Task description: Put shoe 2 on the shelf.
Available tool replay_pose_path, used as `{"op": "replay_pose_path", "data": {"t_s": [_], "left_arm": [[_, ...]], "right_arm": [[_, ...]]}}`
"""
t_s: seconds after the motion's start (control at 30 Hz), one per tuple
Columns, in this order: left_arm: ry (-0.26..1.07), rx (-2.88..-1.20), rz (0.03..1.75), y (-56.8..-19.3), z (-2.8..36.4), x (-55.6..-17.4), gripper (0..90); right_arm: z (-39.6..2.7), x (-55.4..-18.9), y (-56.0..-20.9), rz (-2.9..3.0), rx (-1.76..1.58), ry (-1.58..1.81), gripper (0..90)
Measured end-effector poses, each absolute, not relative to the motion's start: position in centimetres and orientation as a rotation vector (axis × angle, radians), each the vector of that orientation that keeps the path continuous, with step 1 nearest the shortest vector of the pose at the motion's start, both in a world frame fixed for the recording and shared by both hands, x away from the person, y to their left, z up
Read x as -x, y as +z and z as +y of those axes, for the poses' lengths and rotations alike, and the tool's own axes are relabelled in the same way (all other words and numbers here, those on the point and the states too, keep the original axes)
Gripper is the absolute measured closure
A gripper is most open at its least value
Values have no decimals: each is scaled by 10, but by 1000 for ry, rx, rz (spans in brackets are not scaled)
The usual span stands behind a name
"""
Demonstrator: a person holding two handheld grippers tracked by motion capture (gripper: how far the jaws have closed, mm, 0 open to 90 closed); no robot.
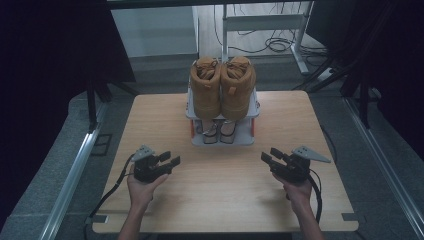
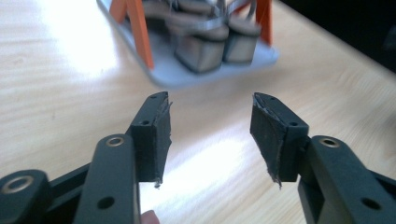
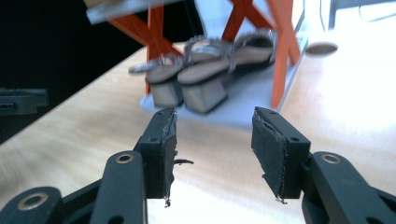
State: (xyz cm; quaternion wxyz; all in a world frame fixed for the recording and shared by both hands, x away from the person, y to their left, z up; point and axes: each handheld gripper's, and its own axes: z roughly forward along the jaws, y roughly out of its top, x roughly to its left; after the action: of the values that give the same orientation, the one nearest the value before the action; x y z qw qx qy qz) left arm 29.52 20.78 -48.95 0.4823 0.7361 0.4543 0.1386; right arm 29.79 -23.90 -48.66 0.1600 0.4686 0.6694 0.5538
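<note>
Left tool (image 1: 170, 161) and right tool (image 1: 267, 157) hovering half-open, empty; approaching carelessly risks toppling boots (image 1: 222, 85) off rack (image 1: 222, 137)

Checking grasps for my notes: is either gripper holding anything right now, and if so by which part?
Nothing is held. The left gripper and the right gripper both have open jaws with only bare light wooden table between them.

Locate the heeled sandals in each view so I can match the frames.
High view: sandals on the lower shelf of the rack, centre, under the tan boots.
Left gripper view: top centre, blurred, beyond the open left tongs.
Right gripper view: upper centre, beyond the open right tongs.
Shared landmark: the rack's orange struts.
</note>
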Motion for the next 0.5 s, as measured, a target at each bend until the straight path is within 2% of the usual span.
{"op": "replay_pose_path", "data": {"t_s": [0.07,0.5], "left_arm": [[275,-1771,1099,-495,207,-293,472],[300,-1847,1083,-506,201,-274,460]], "right_arm": [[-237,-295,-496,1928,-1357,1578,500],[-232,-288,-522,2005,-1383,1480,469]]}}
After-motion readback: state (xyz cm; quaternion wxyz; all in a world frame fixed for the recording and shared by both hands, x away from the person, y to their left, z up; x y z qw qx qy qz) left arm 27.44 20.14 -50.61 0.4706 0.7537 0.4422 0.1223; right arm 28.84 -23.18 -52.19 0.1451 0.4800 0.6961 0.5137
